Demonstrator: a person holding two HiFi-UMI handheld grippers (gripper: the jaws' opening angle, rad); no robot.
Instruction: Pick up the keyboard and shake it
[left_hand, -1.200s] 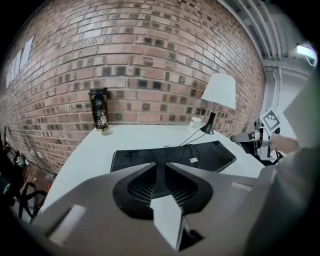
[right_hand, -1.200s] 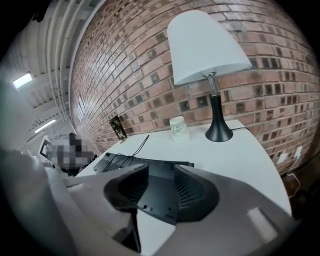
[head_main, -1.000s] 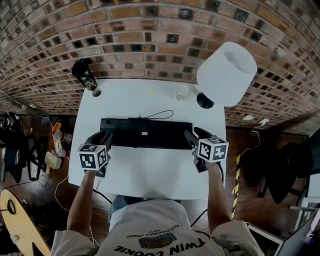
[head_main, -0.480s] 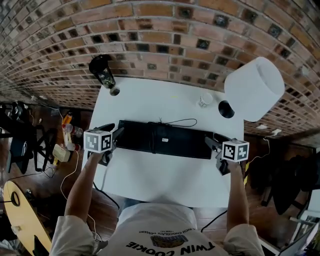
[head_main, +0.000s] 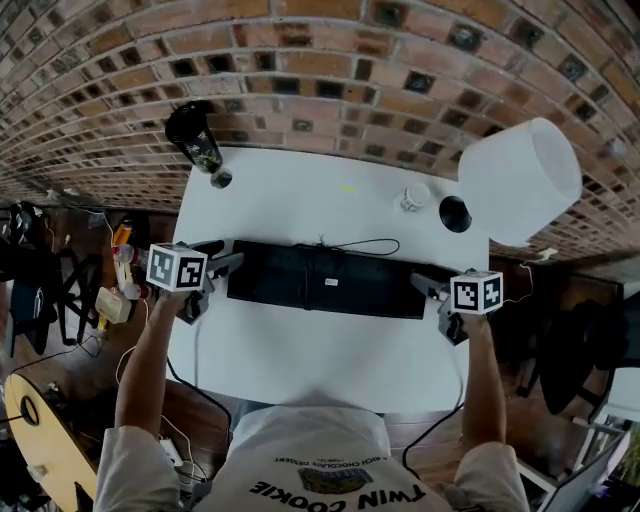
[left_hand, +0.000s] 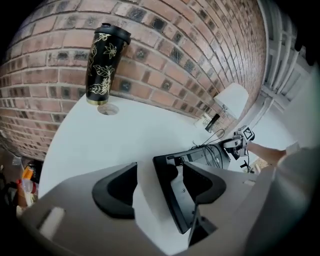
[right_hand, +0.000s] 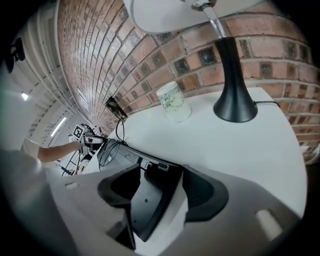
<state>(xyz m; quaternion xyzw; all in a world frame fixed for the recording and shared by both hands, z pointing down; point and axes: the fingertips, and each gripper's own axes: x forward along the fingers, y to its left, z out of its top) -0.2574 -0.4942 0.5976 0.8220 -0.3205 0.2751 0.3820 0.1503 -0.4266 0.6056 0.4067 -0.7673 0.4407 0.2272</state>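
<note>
I have the left gripper (left_hand: 158, 174) at one short end of the keyboard (head_main: 325, 280). Its jaws have just been opening and now stand wide, the matte black pads (left_hand: 116, 190) released. The slab's corner lies in the gap, nearer the right pad. The right gripper (right_hand: 161, 184) is at the other end, likewise just spread and not clamping, with that end between its rounded pads. The keyboard is a long, thin black plastic slab. It lies flat across the middle of the smooth white table (head_main: 300, 200) with a plain face and a small white label turned up. A thin cable (head_main: 352, 243) loops off its far edge. Behind stand a glossy black tumbler (head_main: 196, 140) with a gold leaf pattern and a white drum-shaded lamp (head_main: 520, 180), against rough brick.
</note>
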